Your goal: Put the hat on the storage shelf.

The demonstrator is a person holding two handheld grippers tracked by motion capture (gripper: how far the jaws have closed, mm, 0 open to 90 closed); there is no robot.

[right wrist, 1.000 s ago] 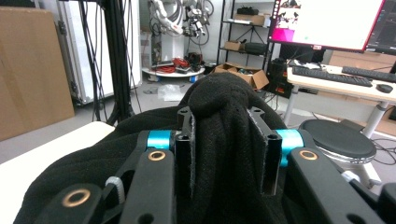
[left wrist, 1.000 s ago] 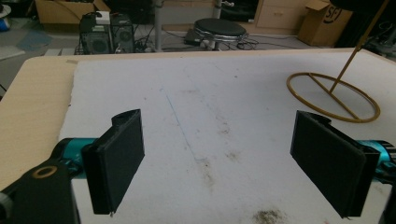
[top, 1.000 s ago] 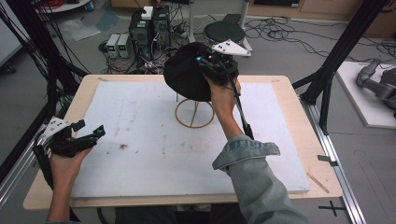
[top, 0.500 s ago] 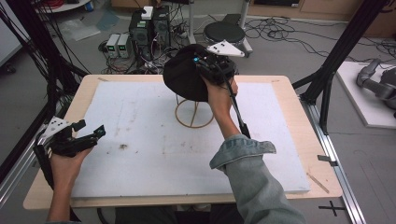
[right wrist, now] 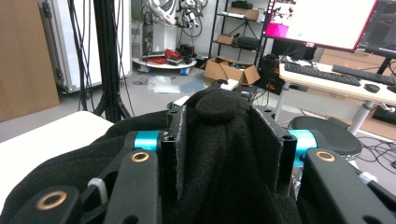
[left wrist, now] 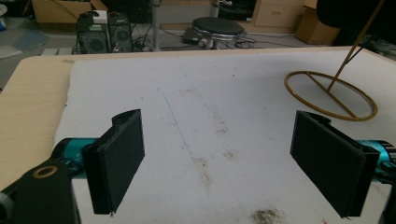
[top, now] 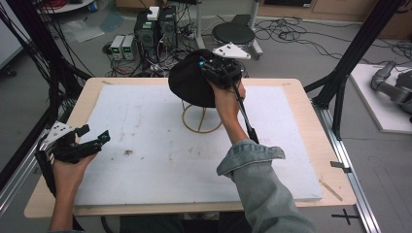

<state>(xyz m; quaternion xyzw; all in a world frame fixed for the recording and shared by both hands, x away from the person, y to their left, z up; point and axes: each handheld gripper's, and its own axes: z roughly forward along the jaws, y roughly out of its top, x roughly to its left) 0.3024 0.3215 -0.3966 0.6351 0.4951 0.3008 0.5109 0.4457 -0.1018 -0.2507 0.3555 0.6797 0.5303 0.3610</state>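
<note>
Black fabric of a hat (top: 189,82) sits on top of a gold wire stand (top: 200,118) toward the far middle of the worktop (top: 291,141), which carries a white foam sheet. The right gripper (top: 214,73) is at the hat's crown; in the right gripper view its fingers (right wrist: 180,140) lie against a bunched fold of the knit, topped by a small button-like knob (right wrist: 218,106). The jaws have just been opening, yet the cloth is between them and both pads touch it, so the grip on the hat has not let go. The right hand (top: 224,94) comes in over the stand's round base ring, a denim sleeve (top: 257,179) behind it. The left gripper (top: 92,143) rests low at the near left edge of the worktop, well apart from the hat. In the left gripper view its fingers (left wrist: 121,158) stand wide apart with nothing between them, above the stained foam, with the stand's ring (left wrist: 329,95) farther off.
</note>
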